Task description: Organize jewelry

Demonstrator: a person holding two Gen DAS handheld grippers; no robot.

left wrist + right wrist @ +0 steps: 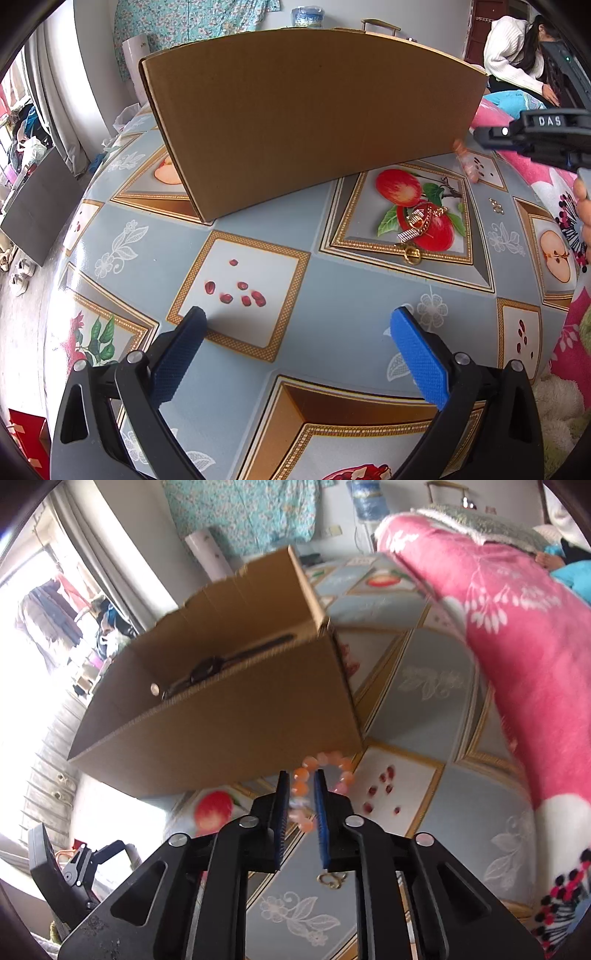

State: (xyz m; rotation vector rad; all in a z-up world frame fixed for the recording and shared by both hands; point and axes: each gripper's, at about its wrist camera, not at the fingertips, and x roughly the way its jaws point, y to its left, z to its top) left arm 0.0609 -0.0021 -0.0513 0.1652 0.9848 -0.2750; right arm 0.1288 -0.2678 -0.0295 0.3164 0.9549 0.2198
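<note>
A bracelet of orange and pink beads (325, 760) hangs blurred around the tips of my right gripper (301, 775), a few beads in the narrow gap between its blue pads; the pads do not visibly press on it. It sits just outside the near corner of the open cardboard box (221, 716), which holds a black watch (210, 668). The left wrist view shows the same bracelet (467, 162) blurred below the right gripper (484, 134), by the box (295, 122). My left gripper (295, 325) stands open over the table, nothing between its fingers. Gold jewelry (417, 225) lies on the apple print.
The table (351, 314) wears a fruit-patterned cloth. A small gold piece (496, 206) lies to the right of the apple print, another (332, 878) under my right gripper. A pink floral blanket (517, 646) borders the right side. A person in a white sweater (513, 48) bends over at the back.
</note>
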